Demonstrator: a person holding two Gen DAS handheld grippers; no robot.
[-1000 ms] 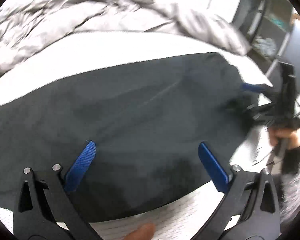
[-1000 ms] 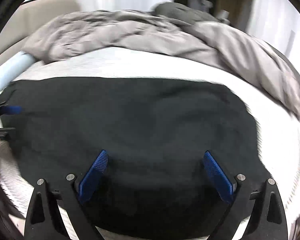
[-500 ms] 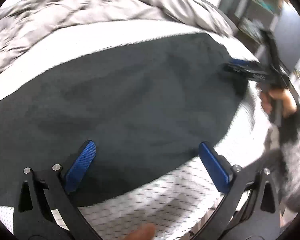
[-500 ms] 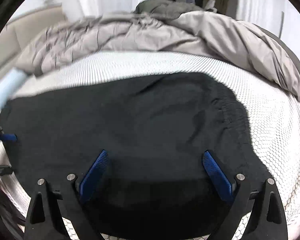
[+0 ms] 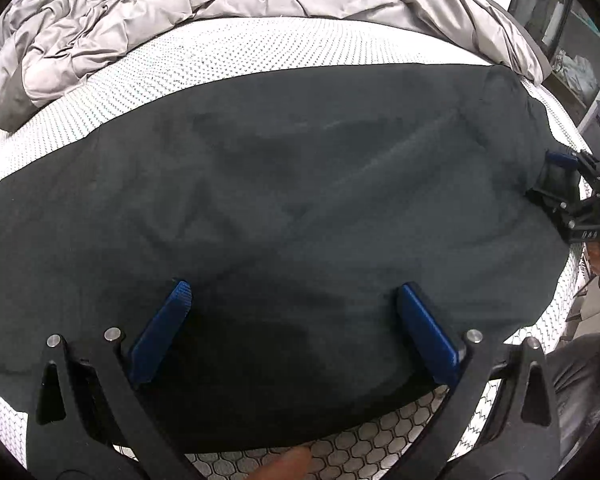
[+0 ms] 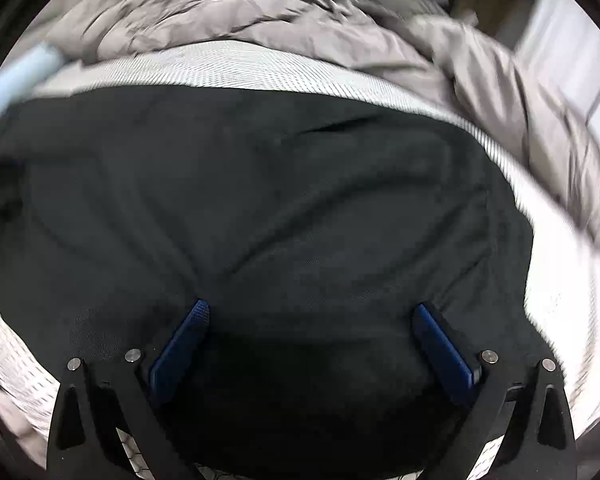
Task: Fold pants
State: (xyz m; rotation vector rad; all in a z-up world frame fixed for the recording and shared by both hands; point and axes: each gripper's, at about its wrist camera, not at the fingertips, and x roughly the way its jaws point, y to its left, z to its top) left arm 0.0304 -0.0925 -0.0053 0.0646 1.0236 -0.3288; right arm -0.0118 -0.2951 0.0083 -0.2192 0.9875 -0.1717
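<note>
Where spread flat across the white honeycomb-patterned mattress [image 5: 228, 52]: black pants [image 5: 300, 200], softly creased, matte. Left gripper [image 5: 292, 300] and right gripper [image 6: 310, 318] over near edge, jaws wide apart, holding nothing.

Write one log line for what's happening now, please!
step: fold pants | pants: flat on bed | left tool: open over pants | right tool: open over pants | duvet: behind

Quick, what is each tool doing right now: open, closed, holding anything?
Left tool: open, fingers spread over the pants, gripping nothing.
Right tool: open, fingers spread over the pants, gripping nothing.
</note>
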